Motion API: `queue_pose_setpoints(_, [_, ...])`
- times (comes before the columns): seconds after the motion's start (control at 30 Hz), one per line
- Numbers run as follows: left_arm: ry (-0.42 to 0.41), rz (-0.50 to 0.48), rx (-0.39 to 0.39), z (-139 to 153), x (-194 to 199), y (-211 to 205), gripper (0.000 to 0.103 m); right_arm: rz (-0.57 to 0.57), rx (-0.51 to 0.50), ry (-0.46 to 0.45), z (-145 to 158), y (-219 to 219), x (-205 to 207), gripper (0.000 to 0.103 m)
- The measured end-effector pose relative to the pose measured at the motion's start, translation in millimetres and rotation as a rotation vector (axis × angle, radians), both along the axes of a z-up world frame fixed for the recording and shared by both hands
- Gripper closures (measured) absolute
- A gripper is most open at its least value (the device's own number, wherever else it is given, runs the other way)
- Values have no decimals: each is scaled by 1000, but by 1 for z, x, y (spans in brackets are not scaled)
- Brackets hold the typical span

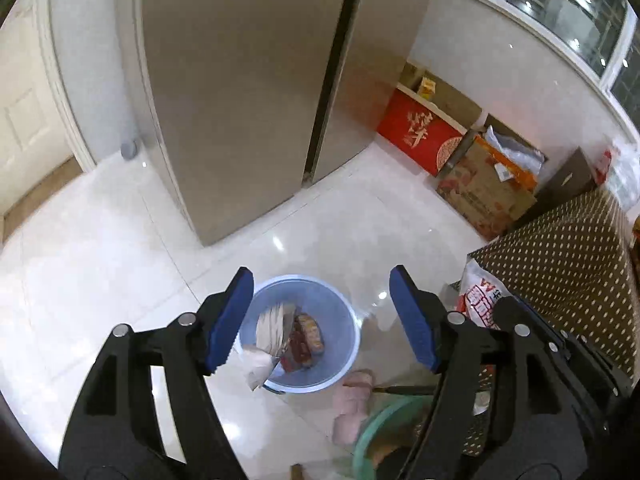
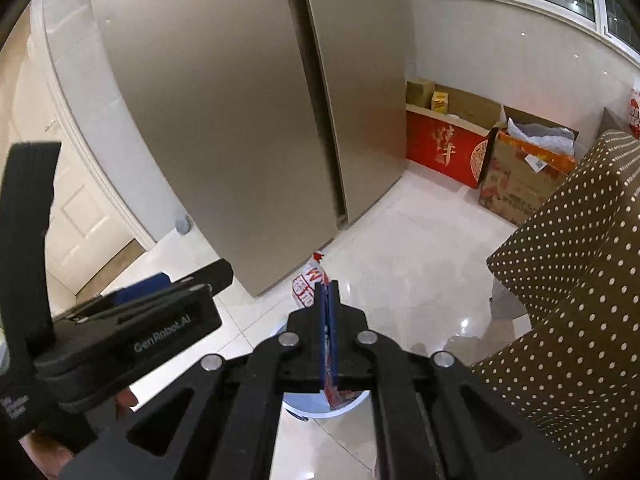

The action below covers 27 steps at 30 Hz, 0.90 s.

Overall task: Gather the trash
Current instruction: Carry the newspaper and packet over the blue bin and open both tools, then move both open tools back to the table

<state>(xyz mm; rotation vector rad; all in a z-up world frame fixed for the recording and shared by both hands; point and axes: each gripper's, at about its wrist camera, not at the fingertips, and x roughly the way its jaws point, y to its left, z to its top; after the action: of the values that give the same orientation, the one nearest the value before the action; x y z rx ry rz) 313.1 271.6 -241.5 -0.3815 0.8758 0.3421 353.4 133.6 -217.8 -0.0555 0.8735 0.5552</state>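
A light blue trash bin (image 1: pixel 336 312) stands on the floor below my left gripper (image 1: pixel 322 316), which is open and empty above it. Inside lie several wrappers (image 1: pixel 306 338), silver and red, and a white wrapper (image 1: pixel 258 368) hangs over the near rim. My right gripper (image 2: pixel 329 292) is shut on a red and white snack wrapper (image 2: pixel 306 284), held above the bin (image 2: pixel 304 406), whose rim shows beneath the fingers. The same wrapper (image 1: pixel 482 296) shows at the right of the left wrist view. The left gripper's body (image 2: pixel 132 332) is at the left of the right wrist view.
A tall steel fridge (image 1: pixel 248 92) stands ahead. Red and cardboard boxes (image 1: pixel 464 160) line the wall on the right. A table with a brown dotted cloth (image 2: pixel 576 280) is close on the right. A green basin (image 1: pixel 380 436) and pink slippers (image 1: pixel 352 404) lie by the bin.
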Motion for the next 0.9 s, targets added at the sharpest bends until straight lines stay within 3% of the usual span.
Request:
queue_pose_setpoints(0.4, [-12, 38, -25, 4, -12, 7, 33, 13, 17, 11, -4, 6, 4, 100])
queue_pose_setpoints(0.63, [-34, 78, -34, 12, -20, 20, 33, 25, 81, -13, 4, 17, 11, 99])
queue_pose_setpoints(0.7, [-41, 90, -40, 15, -22, 24, 32, 19, 94, -14, 8, 19, 13, 94])
queue_pose_setpoints(0.8, [-50, 108, -43, 21, -25, 28, 31, 17, 100, -30, 16, 21, 15, 73])
queue_pose_setpoints(0.9, [-62, 104, -49, 26, -27, 26, 31, 23, 93, -56, 24, 16, 13, 73])
